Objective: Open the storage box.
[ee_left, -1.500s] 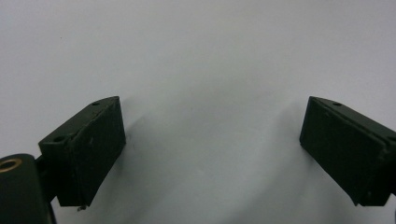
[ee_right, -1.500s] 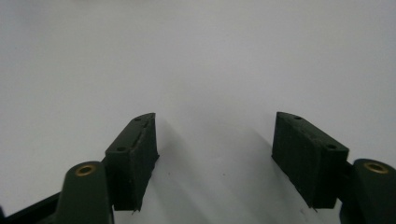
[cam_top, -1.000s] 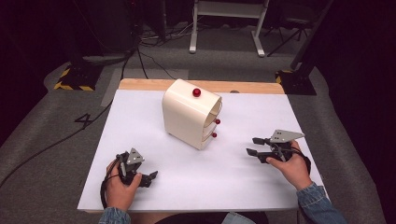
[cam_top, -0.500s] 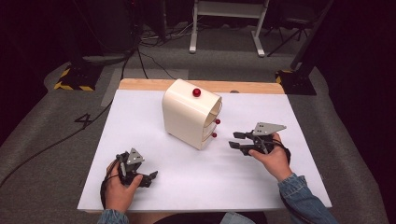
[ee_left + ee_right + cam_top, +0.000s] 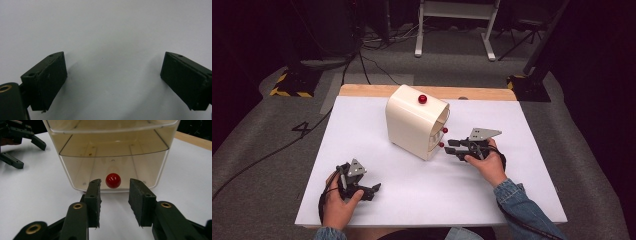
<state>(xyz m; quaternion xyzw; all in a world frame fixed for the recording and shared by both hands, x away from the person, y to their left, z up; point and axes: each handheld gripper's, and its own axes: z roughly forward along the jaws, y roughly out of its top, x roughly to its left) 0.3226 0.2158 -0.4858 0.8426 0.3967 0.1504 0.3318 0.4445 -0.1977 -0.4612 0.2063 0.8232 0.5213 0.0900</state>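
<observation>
Glossy red knob (image 5: 113, 180) on a smooth translucent plastic drawer (image 5: 112, 167); matt white tabletop (image 5: 377, 125).

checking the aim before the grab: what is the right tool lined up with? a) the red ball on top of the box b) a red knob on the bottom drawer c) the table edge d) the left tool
b: in the right gripper view the right tool has the red knob of the bottom drawer centred just beyond its open jaws, not yet touching.

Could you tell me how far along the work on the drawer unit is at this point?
Early stage. The right gripper has come up to the cream drawer unit, its jaws just narrowing on either side of the bottom drawer's red knob without touching it. Gripping the knob and pulling remain; the drawers look shut. The left gripper rests open on the white table.
</observation>
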